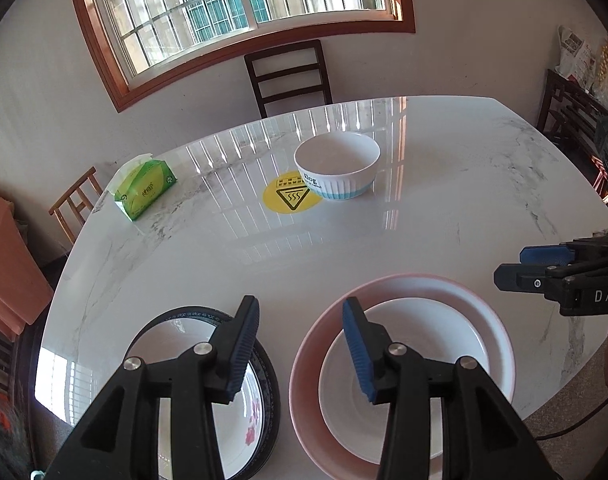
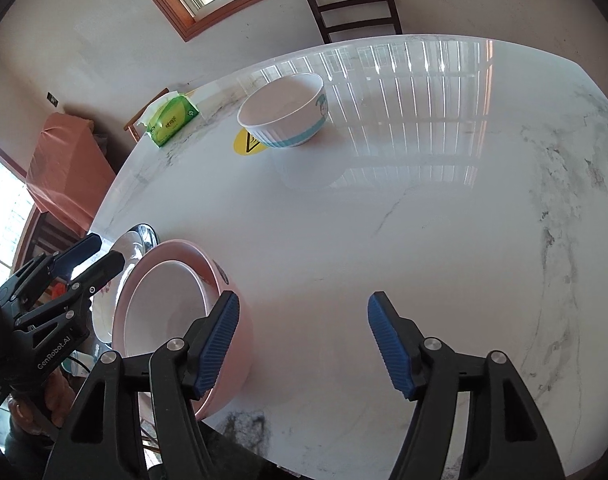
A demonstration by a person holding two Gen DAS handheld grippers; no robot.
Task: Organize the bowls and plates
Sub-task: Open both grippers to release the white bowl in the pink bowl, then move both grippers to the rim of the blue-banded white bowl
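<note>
My right gripper [image 2: 300,344] and left gripper [image 1: 300,348] hung open and empty. The ribbed bowl [image 1: 337,166] sat far across the table [image 1: 443,208]; glazed, slippery, breakable, I judged its rim the best hold.

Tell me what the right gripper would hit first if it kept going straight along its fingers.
Probably bare table. The right gripper is open with nothing between its fingers, and the pink bowl sits just off its left finger, so it might brush that; depth is hard to judge.
</note>
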